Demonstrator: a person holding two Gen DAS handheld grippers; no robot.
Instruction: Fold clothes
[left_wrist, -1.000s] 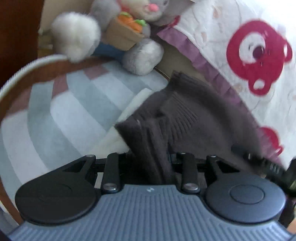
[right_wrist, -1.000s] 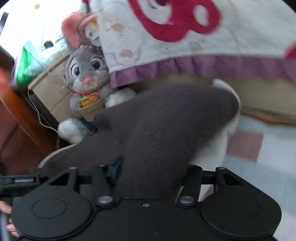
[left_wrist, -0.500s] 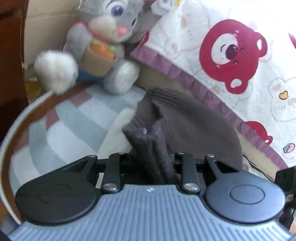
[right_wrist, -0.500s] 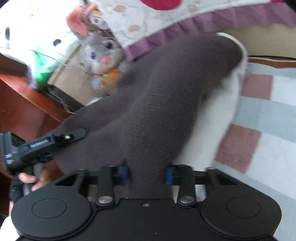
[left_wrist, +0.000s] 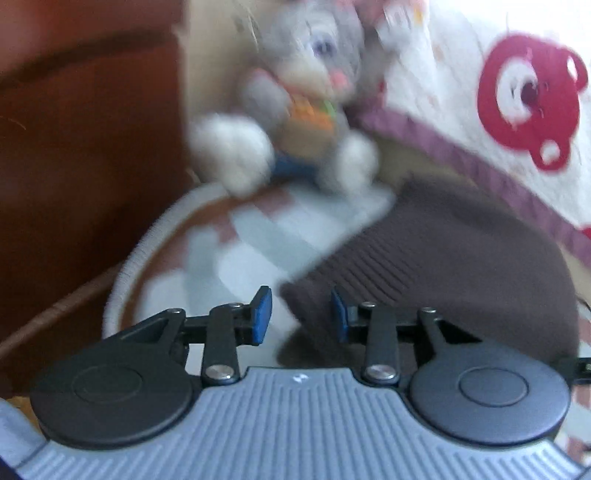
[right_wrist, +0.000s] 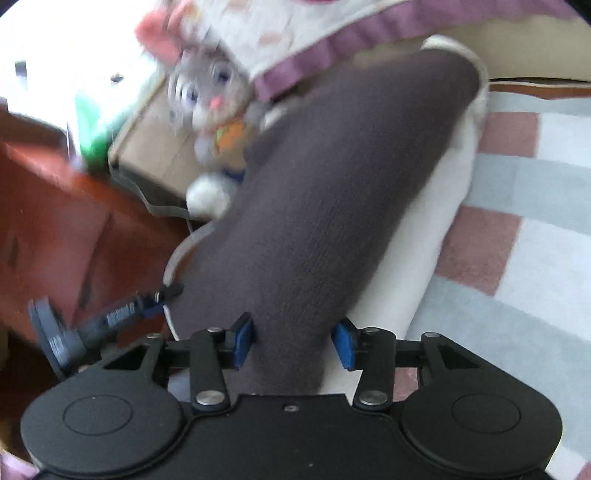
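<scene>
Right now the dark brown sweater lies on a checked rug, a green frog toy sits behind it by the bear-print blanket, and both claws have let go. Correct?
Not quite. The toy is a grey rabbit holding a carrot, not a green frog; the left wrist view shows it. The rest stands: the sweater lies on the checked rug by the blanket, with the left claw and right claw opening off it.

The knitted garment (right_wrist: 332, 206) is dark brown-grey, ribbed at one edge, lying over a white cloth (right_wrist: 417, 258). The rug (right_wrist: 524, 206) shows pale blue, white and dusty pink blocks. The blanket (left_wrist: 461, 92) is cream with red bear faces and a purple border; the plush rabbit (left_wrist: 314, 74) is grey and white.
</scene>
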